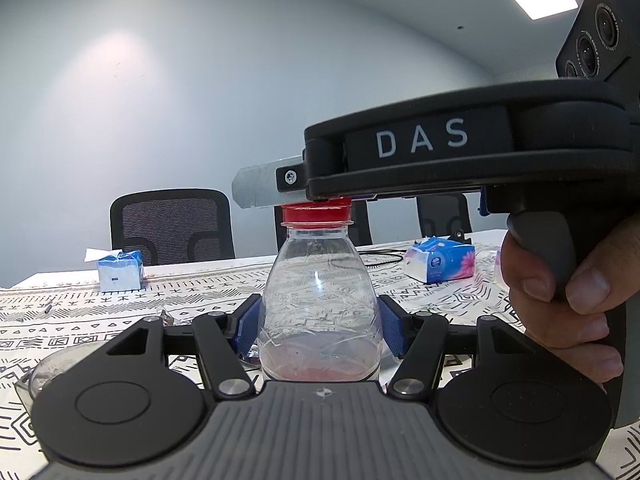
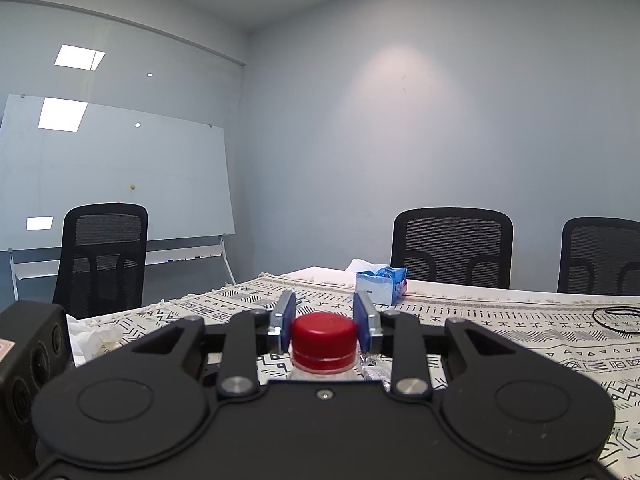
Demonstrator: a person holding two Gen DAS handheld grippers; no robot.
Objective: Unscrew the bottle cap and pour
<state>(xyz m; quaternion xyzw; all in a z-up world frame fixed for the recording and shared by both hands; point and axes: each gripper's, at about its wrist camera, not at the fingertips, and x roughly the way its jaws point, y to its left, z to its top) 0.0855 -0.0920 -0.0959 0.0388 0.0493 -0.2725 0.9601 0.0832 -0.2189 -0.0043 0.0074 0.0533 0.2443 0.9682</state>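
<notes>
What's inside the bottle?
The bottle is clear and mostly empty; a shallow reddish layer shows at the bottom. Its base is hidden behind the left gripper body. The red cap is on, clamped by the right gripper.

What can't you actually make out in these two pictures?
- Bottle base: left wrist view, hidden behind the left tongs.
- Bottle body: right wrist view, hidden below the red cap by the right tongs.
- Clear container: left wrist view, mostly hidden by the tongs' body.
- Print on the tissue pack: too small to read.
</notes>
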